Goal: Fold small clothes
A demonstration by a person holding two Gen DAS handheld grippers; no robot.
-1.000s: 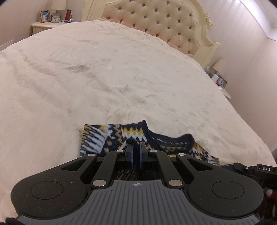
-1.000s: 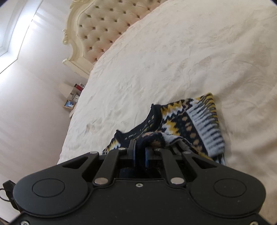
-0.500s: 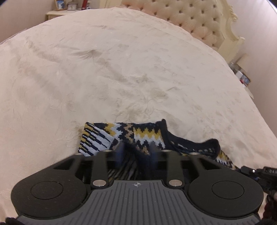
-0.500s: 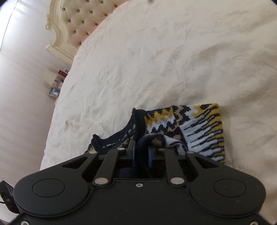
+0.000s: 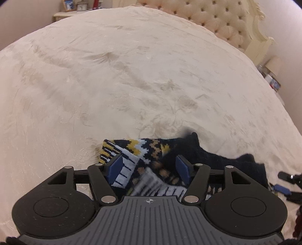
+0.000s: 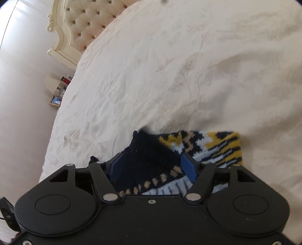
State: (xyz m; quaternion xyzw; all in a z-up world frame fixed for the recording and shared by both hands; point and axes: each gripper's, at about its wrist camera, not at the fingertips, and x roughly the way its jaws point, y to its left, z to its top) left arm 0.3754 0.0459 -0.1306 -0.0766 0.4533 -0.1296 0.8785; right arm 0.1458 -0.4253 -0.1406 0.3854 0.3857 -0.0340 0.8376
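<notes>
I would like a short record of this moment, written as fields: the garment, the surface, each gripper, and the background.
garment: patterned knit sweater, navy with yellow, white and tan, lying bunched on the bed
surface: cream bedspread with a woven floral pattern
left gripper: jaws have just been opening; now open, the knit lies between the pads, not pinched
right gripper: jaws have just been opening; now open, dark knit lies between the pads
background: tufted headboard; nightstand with a picture frame

Left tool (image 5: 149, 167) and right tool (image 6: 152, 165) jaws have just been opening.
</notes>
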